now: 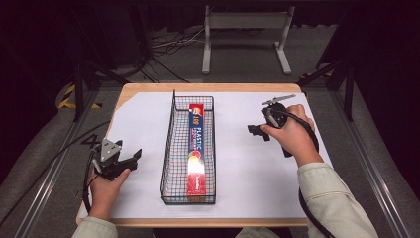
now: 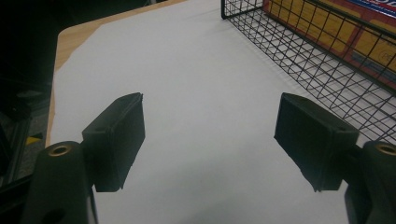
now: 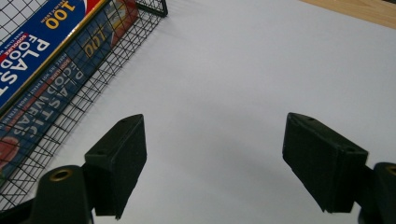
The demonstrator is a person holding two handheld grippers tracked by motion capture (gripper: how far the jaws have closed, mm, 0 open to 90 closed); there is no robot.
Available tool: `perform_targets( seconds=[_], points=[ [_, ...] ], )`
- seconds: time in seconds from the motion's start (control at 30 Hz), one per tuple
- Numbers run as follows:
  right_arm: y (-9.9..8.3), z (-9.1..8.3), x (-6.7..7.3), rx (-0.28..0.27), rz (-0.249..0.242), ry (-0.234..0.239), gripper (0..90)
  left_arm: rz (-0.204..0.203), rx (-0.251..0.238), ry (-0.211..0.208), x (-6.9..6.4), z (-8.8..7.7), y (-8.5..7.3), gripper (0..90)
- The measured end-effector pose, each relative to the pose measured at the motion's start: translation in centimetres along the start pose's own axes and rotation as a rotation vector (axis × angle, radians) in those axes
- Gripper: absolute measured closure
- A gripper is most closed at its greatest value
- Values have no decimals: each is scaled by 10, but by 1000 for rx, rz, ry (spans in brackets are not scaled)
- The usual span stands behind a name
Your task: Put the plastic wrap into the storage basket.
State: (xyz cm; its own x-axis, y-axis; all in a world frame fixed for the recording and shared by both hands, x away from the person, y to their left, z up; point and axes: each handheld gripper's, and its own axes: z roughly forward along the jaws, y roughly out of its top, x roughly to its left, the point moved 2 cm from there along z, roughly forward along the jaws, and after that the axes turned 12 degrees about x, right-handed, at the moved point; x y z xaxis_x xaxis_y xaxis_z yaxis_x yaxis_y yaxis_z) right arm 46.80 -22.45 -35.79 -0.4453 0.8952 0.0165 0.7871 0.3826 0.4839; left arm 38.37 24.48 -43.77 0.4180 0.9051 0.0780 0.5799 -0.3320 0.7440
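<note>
A long box of plastic food wrap [image 1: 196, 148], blue and red, lies lengthwise inside a black wire basket [image 1: 169, 148] in the middle of the table. My left gripper [image 1: 133, 156] is held low at the basket's left side, open, with nothing between its jaws. In the left gripper view the left gripper [image 2: 210, 135] points at bare white paper, the basket [image 2: 299, 56] at upper right. My right gripper [image 1: 252, 131] hovers right of the basket, open and empty. In the right gripper view the right gripper [image 3: 215, 154] faces white paper, with the box [image 3: 32, 51] in the basket [image 3: 112, 56] at upper left.
A white sheet [image 1: 247, 163] covers the wooden table [image 1: 198, 88]. Behind the table stands a grey metal frame [image 1: 246, 29] on the floor, with cables nearby. Dark stands flank the table at both sides.
</note>
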Motion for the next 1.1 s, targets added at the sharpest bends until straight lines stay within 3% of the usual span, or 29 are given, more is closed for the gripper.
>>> perform_targets(
  seconds=[0.3,0.63,0.83,0.97,1.1],
  points=[
    [-22,8,-17,-91,-60,19,213,14,17,3,2,4,-3,245],
    [-45,11,-31,-198,-101,-7,174,25,9,-17,1,3,-4,241],
    [-62,19,-37,-231,-119,-33,164,28,2,-38,5,1,-6,236],
    [-76,25,-45,-263,-109,1,164,29,4,-45,3,1,-8,234],
    [-89,33,-53,-279,-103,-2,164,23,8,-56,2,3,-12,237]
  ],
)
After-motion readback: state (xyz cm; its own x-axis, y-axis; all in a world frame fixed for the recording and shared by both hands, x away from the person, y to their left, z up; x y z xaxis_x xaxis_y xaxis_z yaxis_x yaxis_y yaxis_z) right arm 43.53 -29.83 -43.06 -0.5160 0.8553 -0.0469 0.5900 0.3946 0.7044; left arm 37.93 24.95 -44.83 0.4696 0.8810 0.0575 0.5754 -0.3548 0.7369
